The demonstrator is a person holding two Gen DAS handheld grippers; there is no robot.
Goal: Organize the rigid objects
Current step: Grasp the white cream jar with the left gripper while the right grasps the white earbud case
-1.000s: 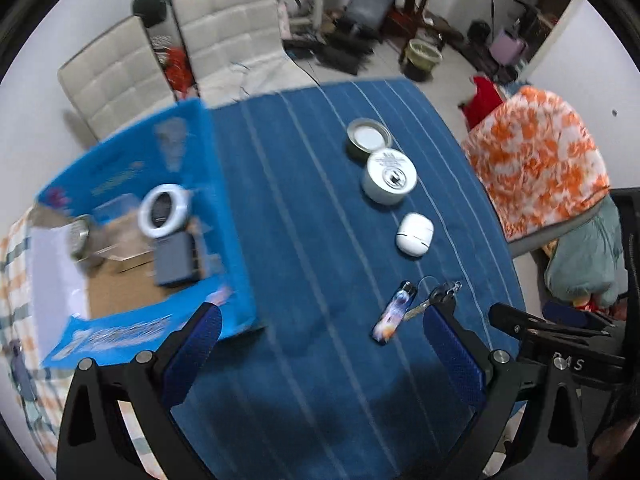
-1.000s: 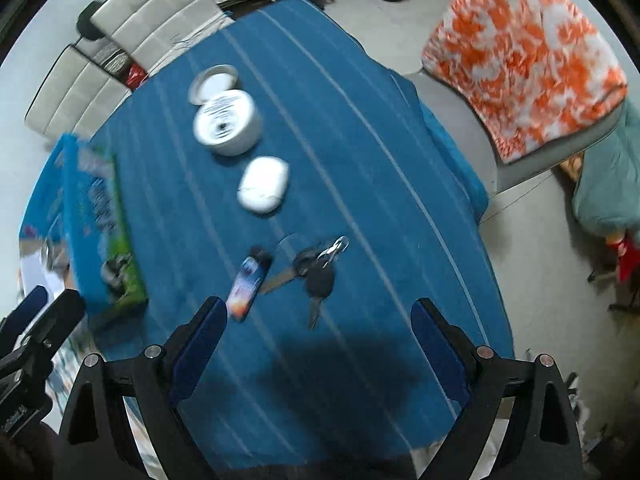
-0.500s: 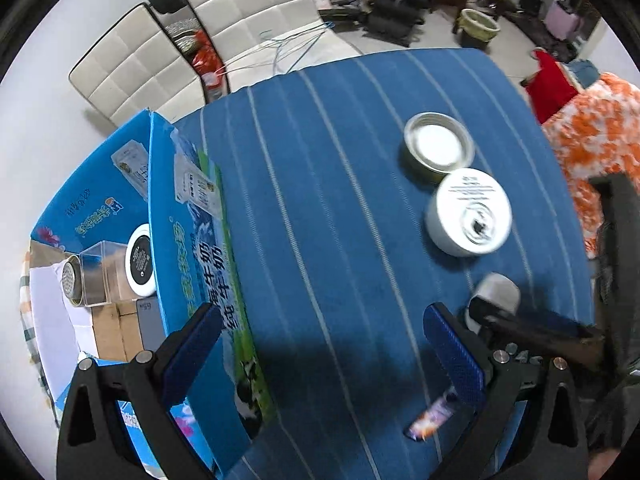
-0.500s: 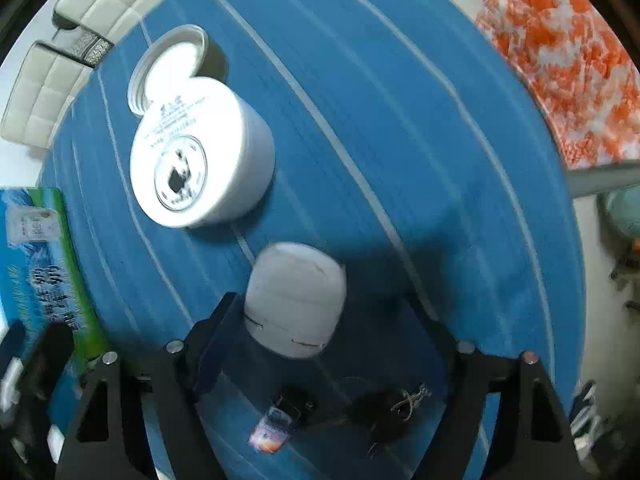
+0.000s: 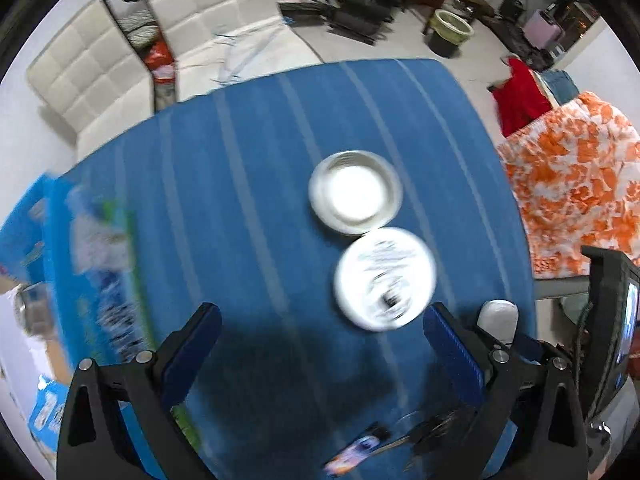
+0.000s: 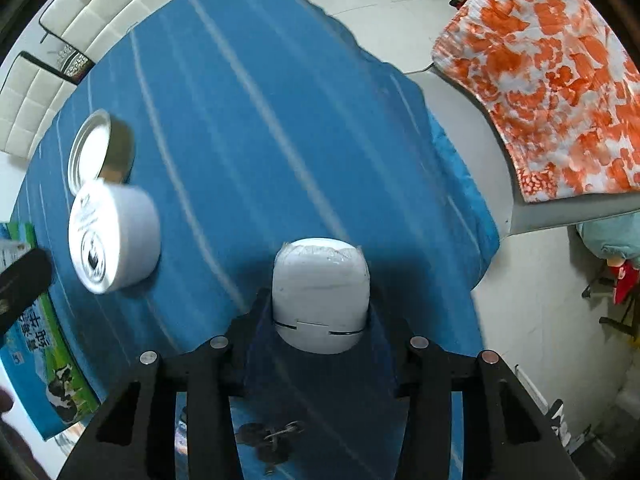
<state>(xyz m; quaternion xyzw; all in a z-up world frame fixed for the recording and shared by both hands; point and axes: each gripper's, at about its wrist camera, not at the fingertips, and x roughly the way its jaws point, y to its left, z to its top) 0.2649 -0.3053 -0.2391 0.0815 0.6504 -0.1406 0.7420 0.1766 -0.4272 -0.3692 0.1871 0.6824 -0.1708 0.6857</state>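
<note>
My right gripper [image 6: 320, 316] is shut on a white earbud case [image 6: 320, 292], held just above the blue striped tablecloth [image 6: 248, 100]. The case's top also shows in the left wrist view [image 5: 498, 316]. My left gripper [image 5: 320, 344] is open and empty, hovering over the cloth with a white round tin [image 5: 385, 278] just ahead of its right finger. That tin [image 6: 114, 236] and a silver tin lid [image 6: 98, 144] lie left of the case. A bunch of keys [image 6: 272, 440] lies below the right gripper. A small printed lighter [image 5: 354, 452] lies beside the keys.
A blue milk carton box [image 5: 100, 272] stands open at the table's left edge, also in the right wrist view [image 6: 44, 344]. White padded chairs [image 5: 200, 20] stand behind the table. An orange-flowered cushion [image 6: 552, 80] lies to the right.
My right gripper came down over the white earbud case and shut on it. My left gripper moved forward and right toward the white tin, so the box slid to the left of view.
</note>
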